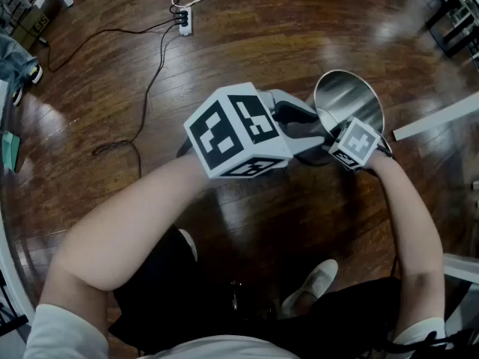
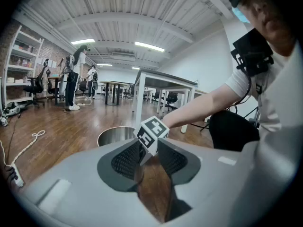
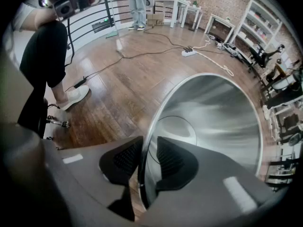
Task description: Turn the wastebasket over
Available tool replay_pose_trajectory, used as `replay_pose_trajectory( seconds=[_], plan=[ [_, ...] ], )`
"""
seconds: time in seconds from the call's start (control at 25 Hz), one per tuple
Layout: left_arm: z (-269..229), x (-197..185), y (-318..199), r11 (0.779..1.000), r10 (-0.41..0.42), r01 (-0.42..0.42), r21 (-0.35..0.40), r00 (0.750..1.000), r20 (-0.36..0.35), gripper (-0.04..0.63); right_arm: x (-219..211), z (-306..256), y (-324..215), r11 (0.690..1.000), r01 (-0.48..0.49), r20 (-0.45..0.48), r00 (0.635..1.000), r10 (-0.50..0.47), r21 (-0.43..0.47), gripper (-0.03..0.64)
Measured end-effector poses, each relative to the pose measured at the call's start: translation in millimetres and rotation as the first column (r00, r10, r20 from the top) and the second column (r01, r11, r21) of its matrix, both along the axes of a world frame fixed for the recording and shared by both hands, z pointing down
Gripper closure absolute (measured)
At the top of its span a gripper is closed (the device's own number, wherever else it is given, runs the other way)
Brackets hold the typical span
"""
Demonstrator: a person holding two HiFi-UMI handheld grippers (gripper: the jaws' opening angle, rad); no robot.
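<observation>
The wastebasket (image 1: 348,99), a bare steel one, stands upright on the wood floor (image 1: 247,43) just ahead of the person and to the right, with its open mouth facing up. The right tongs (image 1: 343,139) point straight down over its near rim. One pad sits outside the wall and one inside, with the thin edge running up between them (image 3: 147,160). A sliver of steel shows beside the inner pad, so they straddle the rim rather than pinch it.

The left tongs (image 1: 303,126) hang just left of the basket, tipped a little downward. Their pads stand apart with only floorboards showing between them (image 2: 147,157).

There is open floor on the far and left sides of the basket. A white bar (image 1: 438,118) slants in close on its right. A power strip (image 1: 185,19) lies well off on the far side, with dark cables trailing across the boards toward the left.

The boards are dark and glossy and catch the ceiling lights. Farther out stand a white table (image 2: 163,77), wall shelves (image 2: 19,65) and a couple of people (image 2: 75,79).

The person's forearms and the marker cubes cover the basket's near wall from above. Its base shows only from inside (image 3: 175,131).
</observation>
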State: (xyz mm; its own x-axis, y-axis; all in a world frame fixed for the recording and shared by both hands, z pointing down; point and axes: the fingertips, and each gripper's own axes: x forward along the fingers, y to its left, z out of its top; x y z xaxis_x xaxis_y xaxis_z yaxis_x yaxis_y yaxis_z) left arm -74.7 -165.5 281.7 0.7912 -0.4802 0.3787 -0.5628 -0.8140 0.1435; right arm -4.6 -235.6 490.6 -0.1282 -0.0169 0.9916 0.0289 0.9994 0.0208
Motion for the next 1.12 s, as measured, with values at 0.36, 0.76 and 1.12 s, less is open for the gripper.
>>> replay_pose_trajectory(
  seconds=[0.36, 0.76, 1.12],
  plan=[
    [-2, -13, -11, 0.999, -0.033, 0.033, -0.019, 0.999, -0.035, 0.477, -5, 1, -6, 1.0, 0.007, -0.032, 0.999, -0.008, -0.03, 0.603],
    [8, -36, -16, 0.993, -0.101, 0.097, -0.072, 0.993, -0.054, 0.477, -10, -109, -29, 0.852, -0.279, 0.469, 0.737, 0.486, -0.444, 0.597],
    [43, -53, -9, 0.976, -0.15, 0.147, -0.161, 0.989, -0.009, 0.477, 14, -117, 5, 0.72, -0.161, 0.581, 0.487, 0.653, -0.675, 0.603]
  ],
)
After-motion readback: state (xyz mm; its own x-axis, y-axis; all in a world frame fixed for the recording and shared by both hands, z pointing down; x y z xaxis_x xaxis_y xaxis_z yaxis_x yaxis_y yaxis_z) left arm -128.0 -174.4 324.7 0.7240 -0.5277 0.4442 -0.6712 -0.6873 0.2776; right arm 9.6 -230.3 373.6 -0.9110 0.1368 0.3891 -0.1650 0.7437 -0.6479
